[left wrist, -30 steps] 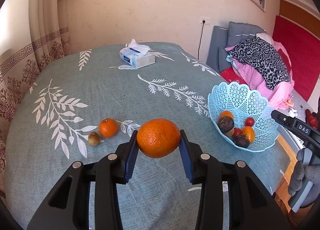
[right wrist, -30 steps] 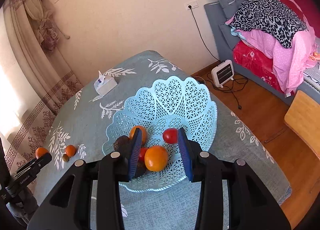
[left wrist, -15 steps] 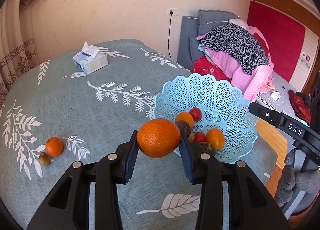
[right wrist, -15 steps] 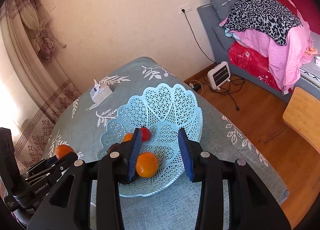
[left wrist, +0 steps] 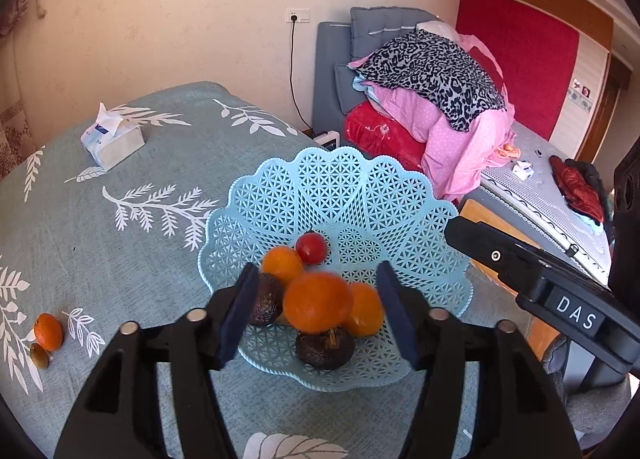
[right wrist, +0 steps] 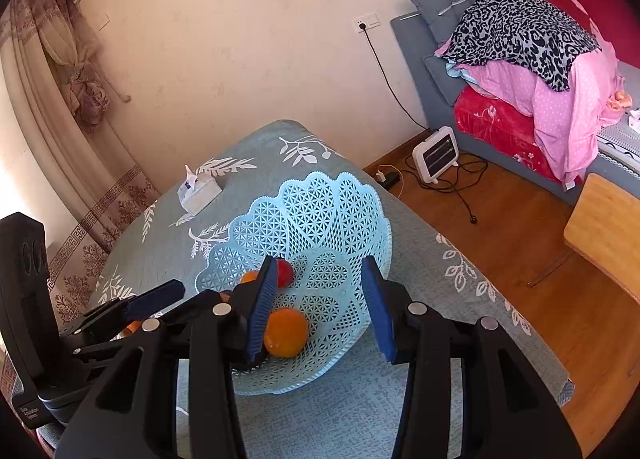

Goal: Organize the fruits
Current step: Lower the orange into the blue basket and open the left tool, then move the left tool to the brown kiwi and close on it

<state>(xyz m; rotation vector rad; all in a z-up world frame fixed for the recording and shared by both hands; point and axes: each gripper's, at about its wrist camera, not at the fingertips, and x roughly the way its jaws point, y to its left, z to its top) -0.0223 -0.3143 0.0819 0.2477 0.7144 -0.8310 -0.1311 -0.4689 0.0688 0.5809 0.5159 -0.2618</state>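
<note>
The left claw (left wrist: pixel 316 315) is opening over the basket (left wrist: pixel 344 187), releasing the blurred orange (left wrist: pixel 318 303), apparently dropping among the fruit; next calls for fetching the tangerine (left wrist: pixel 49 332) on the table (left wrist: pixel 100 243)

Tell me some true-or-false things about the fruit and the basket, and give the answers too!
1. The basket is light blue. True.
2. The tissue box sits inside the basket. False: it stands apart on the tablecloth, farther back.
3. A small red fruit lies in the basket. True.
4. The left gripper squeezes the big orange. False: its fingers are opening and stand clear of the orange, which looks blurred over the basket.
5. All the fruit is in the basket. False: a small orange and a little brown fruit lie on the tablecloth.
6. The right gripper holds nothing. True.
</note>
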